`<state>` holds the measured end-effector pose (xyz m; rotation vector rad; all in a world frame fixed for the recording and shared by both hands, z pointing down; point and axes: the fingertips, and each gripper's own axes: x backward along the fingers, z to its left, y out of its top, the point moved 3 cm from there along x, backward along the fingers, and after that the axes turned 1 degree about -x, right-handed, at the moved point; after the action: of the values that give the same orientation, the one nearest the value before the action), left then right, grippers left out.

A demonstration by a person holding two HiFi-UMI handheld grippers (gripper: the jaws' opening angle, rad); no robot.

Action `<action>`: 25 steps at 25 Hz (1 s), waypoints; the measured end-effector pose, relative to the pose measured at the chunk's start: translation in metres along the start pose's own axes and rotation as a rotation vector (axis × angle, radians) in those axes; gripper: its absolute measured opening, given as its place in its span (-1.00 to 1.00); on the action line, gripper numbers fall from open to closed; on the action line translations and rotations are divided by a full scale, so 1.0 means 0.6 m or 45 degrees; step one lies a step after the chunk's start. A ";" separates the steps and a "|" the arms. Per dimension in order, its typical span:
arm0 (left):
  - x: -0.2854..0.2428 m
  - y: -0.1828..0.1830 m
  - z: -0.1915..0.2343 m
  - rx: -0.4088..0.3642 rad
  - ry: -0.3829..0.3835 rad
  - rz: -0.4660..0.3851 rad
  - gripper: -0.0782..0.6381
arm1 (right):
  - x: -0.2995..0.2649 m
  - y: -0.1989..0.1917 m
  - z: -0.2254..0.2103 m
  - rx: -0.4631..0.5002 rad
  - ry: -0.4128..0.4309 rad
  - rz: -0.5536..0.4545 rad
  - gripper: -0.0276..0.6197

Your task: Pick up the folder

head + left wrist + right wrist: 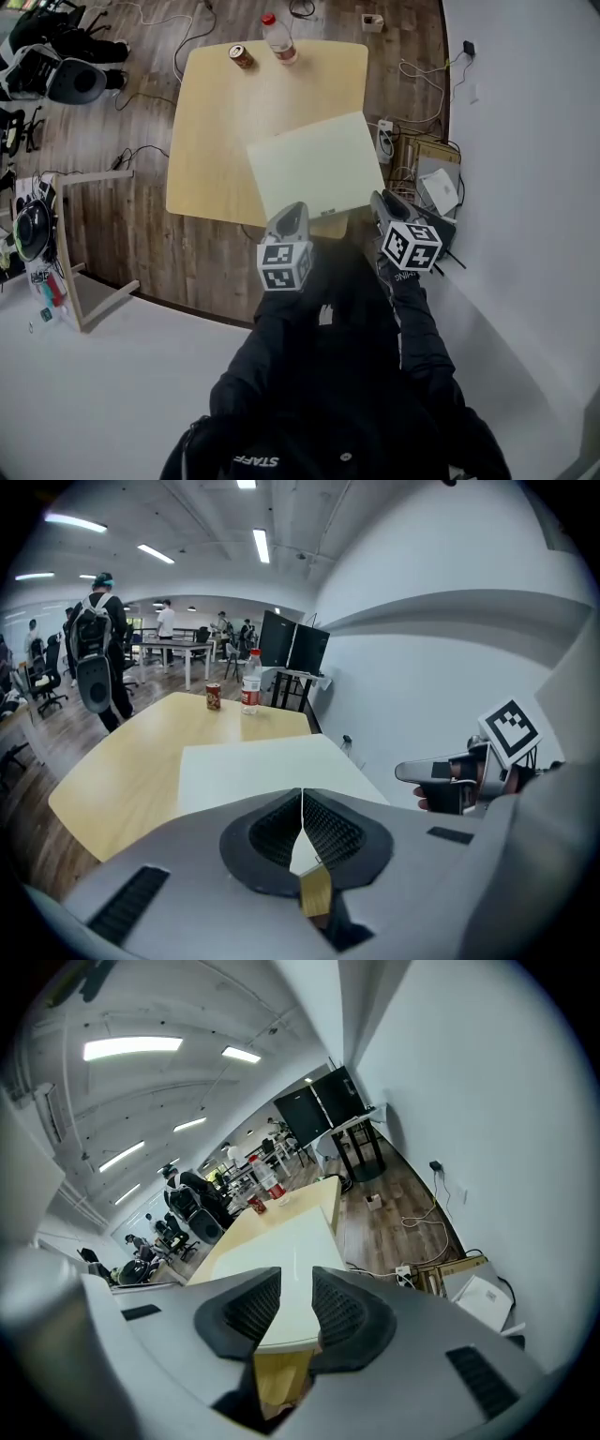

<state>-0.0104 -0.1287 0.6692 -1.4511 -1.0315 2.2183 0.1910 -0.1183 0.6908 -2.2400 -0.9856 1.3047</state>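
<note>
Now, in the head view, the folder (314, 169) lies flat on the bench (211, 141) at its near right corner. Your left gripper (292, 214) and right gripper (386, 204) are side by side at the folder's near edge. At the far edge of the bench stand a can (241, 56) and a clear bottle (279, 39) with its red cap on; you cannot tell what is inside either.

In the left gripper view, your jaws are pressed together with nothing between them. The folder (262, 771) lies flat just ahead, and the can and bottle are well beyond it.

In the right gripper view, your jaws stand a little apart and hold nothing. The folder (291, 1260) shows through the gap, clear of both pads.
</note>
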 end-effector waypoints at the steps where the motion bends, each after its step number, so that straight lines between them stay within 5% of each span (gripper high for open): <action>1: -0.010 0.001 0.000 -0.006 -0.005 0.002 -0.68 | -0.009 -0.005 -0.013 -0.028 -0.007 -0.004 -0.53; 9: -0.057 -0.010 0.006 -0.024 -0.037 0.047 -0.68 | -0.070 -0.041 -0.098 -0.274 -0.007 -0.052 -0.01; 25: -0.109 -0.020 0.019 -0.047 -0.067 0.073 -0.68 | -0.146 -0.087 -0.124 -0.753 0.349 -0.069 0.34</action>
<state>0.0074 -0.1635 0.7240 -1.4625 -1.0652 2.3008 0.2064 -0.1436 0.8137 -2.6922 -1.4491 0.7050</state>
